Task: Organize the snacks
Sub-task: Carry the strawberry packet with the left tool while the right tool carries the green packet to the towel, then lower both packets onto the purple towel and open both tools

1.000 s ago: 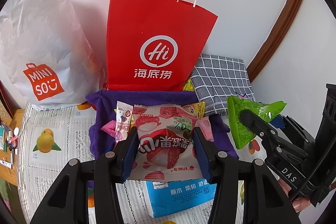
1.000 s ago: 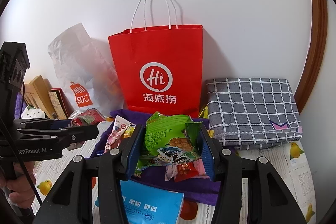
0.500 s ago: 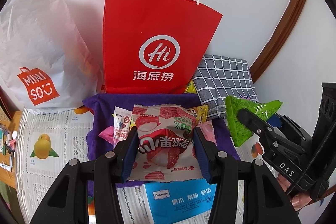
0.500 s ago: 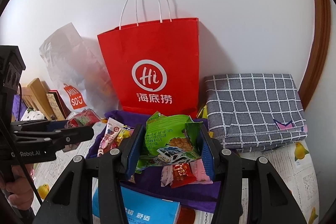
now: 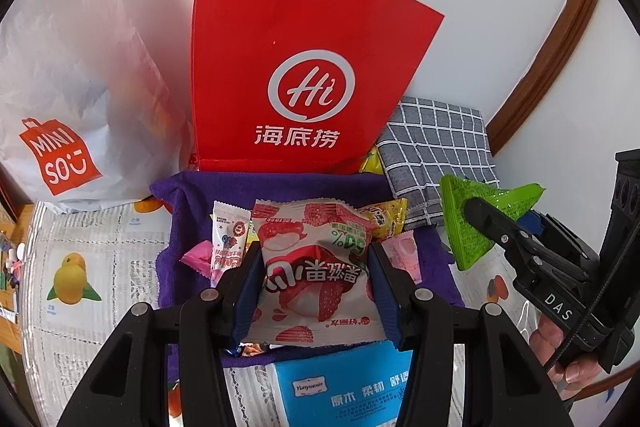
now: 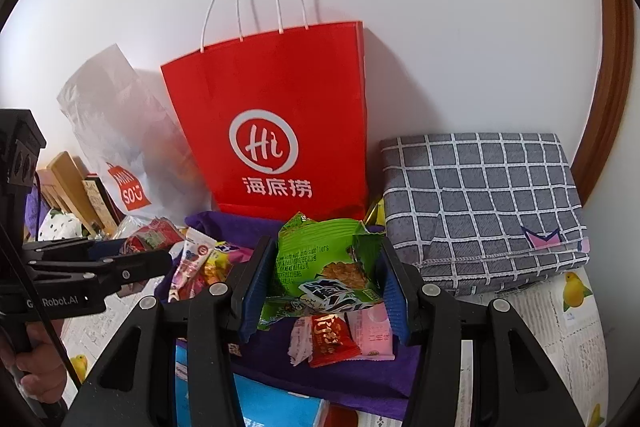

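My left gripper [image 5: 314,259] is shut on a red-and-white strawberry snack packet [image 5: 312,267], held above a purple cloth [image 5: 276,187]. My right gripper [image 6: 326,263] is shut on a green snack packet [image 6: 320,263], which also shows at the right of the left wrist view as the green packet [image 5: 472,223]. Small loose snacks [image 6: 340,335] lie on the purple cloth [image 6: 352,375] under both grippers. A red paper bag [image 5: 304,67] with white handles stands upright against the wall just behind the cloth; the same red bag [image 6: 276,123] fills the middle of the right wrist view.
A white Miniso plastic bag [image 5: 72,99] leans left of the red bag. A folded grey checked cloth [image 6: 488,203] lies to the right. A blue tissue pack [image 5: 344,383] sits at the near edge of the cloth. A fruit-print tablecloth [image 5: 80,275] covers the table.
Both grippers have moved forward and slightly down toward the red bag, which now looms larger. Each keeps its packet.
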`<move>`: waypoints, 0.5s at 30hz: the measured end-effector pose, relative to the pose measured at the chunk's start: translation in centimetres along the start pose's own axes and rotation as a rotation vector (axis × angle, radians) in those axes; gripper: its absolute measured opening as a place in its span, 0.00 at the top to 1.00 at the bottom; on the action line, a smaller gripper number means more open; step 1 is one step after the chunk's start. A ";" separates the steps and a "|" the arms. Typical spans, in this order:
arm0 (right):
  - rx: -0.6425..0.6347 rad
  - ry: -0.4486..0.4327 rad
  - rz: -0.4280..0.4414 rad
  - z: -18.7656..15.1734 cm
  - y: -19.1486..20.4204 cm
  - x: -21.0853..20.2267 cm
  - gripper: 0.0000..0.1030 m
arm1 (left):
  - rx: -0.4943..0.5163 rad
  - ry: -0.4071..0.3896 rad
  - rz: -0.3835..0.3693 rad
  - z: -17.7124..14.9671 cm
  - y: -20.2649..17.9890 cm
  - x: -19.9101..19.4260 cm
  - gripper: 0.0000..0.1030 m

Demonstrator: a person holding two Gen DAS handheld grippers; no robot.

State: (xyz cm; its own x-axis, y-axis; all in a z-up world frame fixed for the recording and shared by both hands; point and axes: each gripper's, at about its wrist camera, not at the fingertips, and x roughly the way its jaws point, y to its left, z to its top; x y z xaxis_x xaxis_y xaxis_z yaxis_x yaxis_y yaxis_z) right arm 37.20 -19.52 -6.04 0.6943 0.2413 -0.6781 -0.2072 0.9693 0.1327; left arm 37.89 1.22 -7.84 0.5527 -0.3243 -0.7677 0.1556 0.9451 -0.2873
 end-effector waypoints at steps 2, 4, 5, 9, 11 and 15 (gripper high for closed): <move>0.003 0.015 0.000 0.0 -0.3 0.6 0.51 | -0.007 0.011 0.004 0.1 0.2 0.6 0.53; 0.006 0.028 0.000 0.0 -0.6 1.2 0.51 | -0.012 0.018 0.008 0.2 0.3 1.1 0.53; 0.006 0.034 -0.002 -0.1 -0.7 1.4 0.51 | -0.014 0.020 0.006 0.2 0.4 1.3 0.53; -0.001 0.072 -0.014 -0.4 -1.4 2.8 0.51 | -0.024 0.031 0.008 0.4 0.5 2.2 0.53; -0.001 0.092 -0.017 -0.6 -1.8 3.5 0.51 | -0.028 0.038 0.007 0.4 0.5 2.7 0.53; 0.002 0.115 -0.025 -0.7 -2.5 4.5 0.51 | -0.028 0.047 -0.002 0.6 0.3 3.4 0.53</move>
State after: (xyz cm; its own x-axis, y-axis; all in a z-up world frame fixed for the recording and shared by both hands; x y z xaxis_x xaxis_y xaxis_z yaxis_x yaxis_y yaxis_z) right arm 40.36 -20.87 -9.87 0.6156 0.2102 -0.7595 -0.1893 0.9750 0.1165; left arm 40.36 0.39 -10.20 0.5132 -0.3287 -0.7928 0.1331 0.9431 -0.3047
